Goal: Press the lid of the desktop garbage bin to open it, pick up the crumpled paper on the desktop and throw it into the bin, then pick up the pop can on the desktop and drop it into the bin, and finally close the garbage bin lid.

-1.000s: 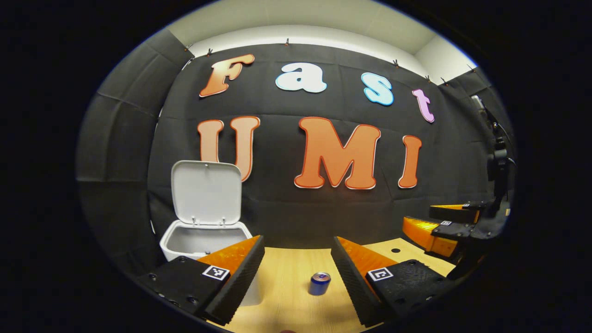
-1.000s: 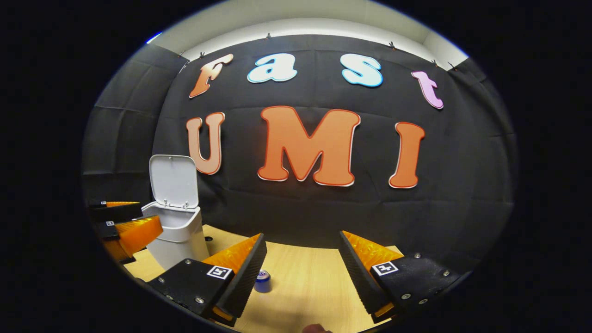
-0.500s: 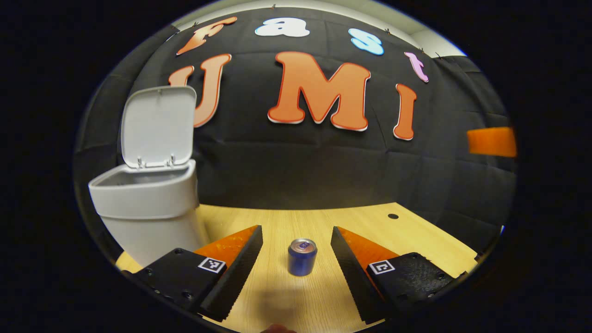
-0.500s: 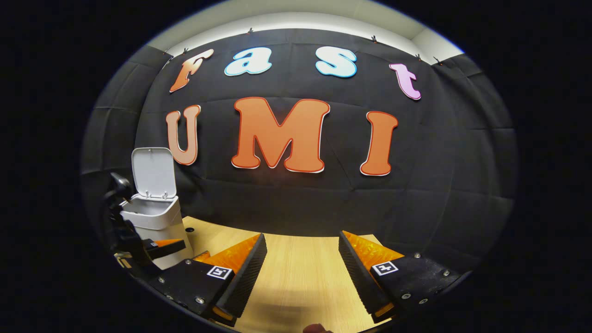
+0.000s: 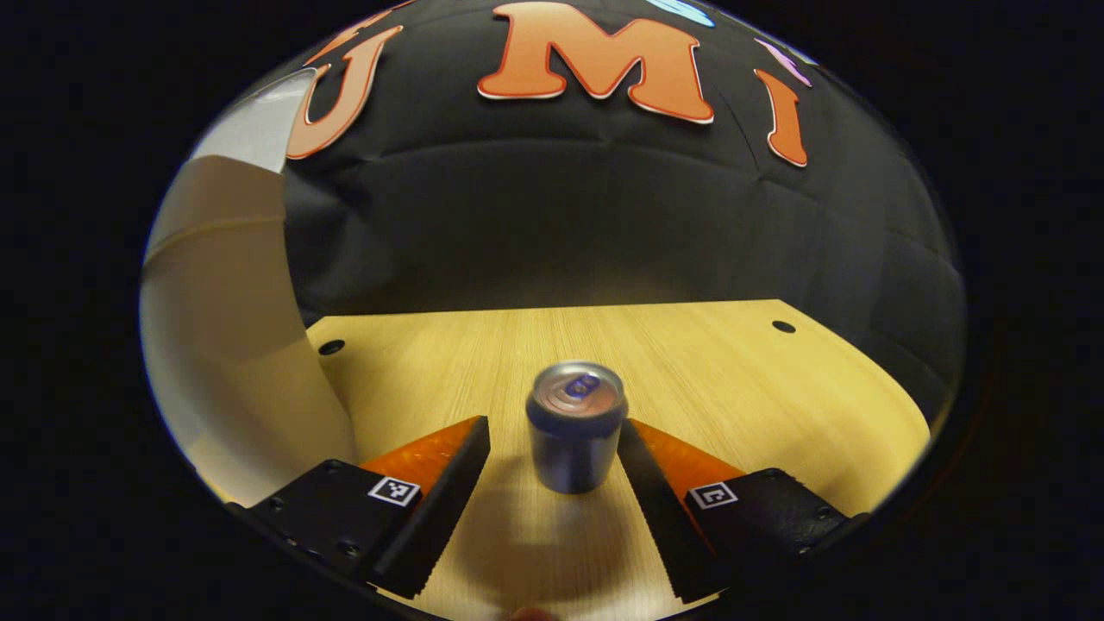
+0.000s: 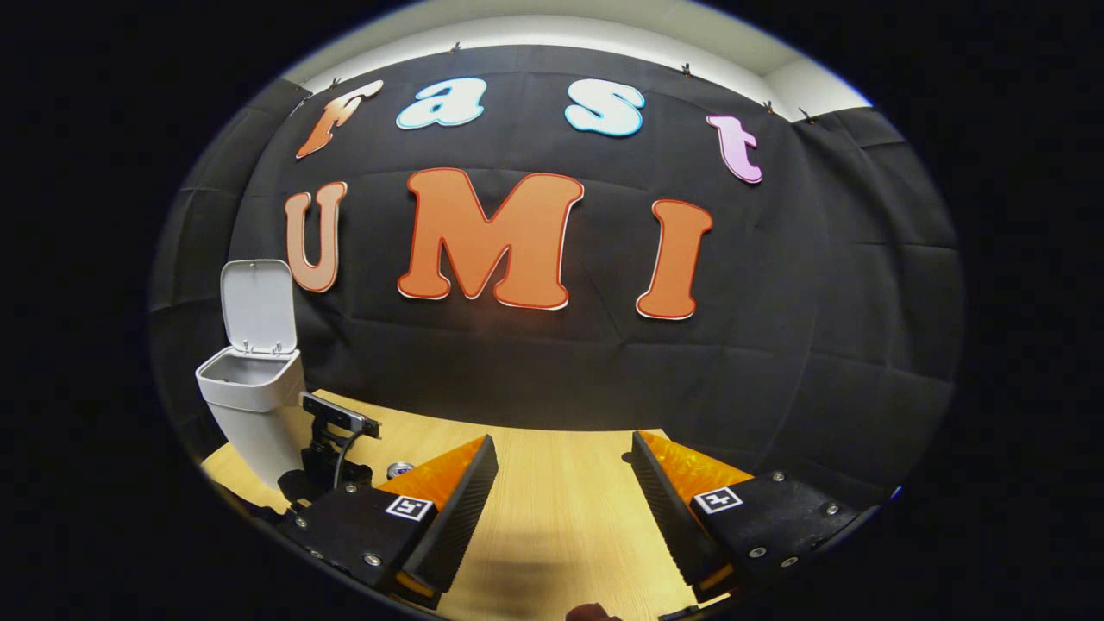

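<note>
1. The left gripper (image 5: 554,457) is spread wide and low over the bench (image 5: 733,379), grasping nothing.
2. The can (image 5: 575,426) stands upright between its fingers, close to the right one; contact cannot be told.
3. The bin (image 6: 252,398) stands at the left with its lid (image 6: 257,306) raised.
4. The right gripper (image 6: 562,479) is spread wide and empty above the bench.

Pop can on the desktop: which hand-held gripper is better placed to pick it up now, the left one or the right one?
The left hand-held gripper. The pop can stands upright between its open fingers. The right hand-held gripper is open over bare desktop, with the can off to its left.
</note>
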Demonstrator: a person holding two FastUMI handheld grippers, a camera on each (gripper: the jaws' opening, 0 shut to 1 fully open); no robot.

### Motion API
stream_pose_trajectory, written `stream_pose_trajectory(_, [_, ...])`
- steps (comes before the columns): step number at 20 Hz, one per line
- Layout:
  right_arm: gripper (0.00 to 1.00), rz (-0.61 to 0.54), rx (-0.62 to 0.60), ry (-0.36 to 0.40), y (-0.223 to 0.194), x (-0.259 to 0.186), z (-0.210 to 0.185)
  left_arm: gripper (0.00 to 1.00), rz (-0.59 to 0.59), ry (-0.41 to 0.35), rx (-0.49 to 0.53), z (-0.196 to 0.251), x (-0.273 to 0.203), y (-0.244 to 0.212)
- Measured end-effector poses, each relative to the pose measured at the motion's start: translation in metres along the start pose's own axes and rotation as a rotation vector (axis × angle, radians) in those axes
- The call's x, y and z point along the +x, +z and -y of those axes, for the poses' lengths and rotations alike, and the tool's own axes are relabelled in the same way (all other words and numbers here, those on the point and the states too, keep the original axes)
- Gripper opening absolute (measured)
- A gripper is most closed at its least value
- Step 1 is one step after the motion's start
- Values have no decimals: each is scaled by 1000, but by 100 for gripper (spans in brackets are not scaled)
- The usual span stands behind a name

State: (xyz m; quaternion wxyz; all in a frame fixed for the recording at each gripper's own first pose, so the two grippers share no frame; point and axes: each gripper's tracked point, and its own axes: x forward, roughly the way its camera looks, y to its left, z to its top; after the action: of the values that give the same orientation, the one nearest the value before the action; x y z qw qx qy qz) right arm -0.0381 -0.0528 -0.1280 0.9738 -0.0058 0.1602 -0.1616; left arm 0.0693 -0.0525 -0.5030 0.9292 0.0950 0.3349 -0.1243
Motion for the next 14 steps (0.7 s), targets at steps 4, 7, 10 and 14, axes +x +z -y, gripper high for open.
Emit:
stream_pose_trajectory(4, [94,-18,-12,-34,-5,1,11,98,-24,-14,58,9,19,2])
stream_pose_trajectory(7, [94,-25,-19,-38,-6,0,13,98,-32,-26,86,12,32,-3])
stream_pose_trajectory(10, [94,-28,-19,-37,-7,2,12,89,-21,-38,83,9,29,2])
stream_pose_trajectory(14, [94,-26,-9,-17,-7,6,4,85,-5,-48,77,5,21,17])
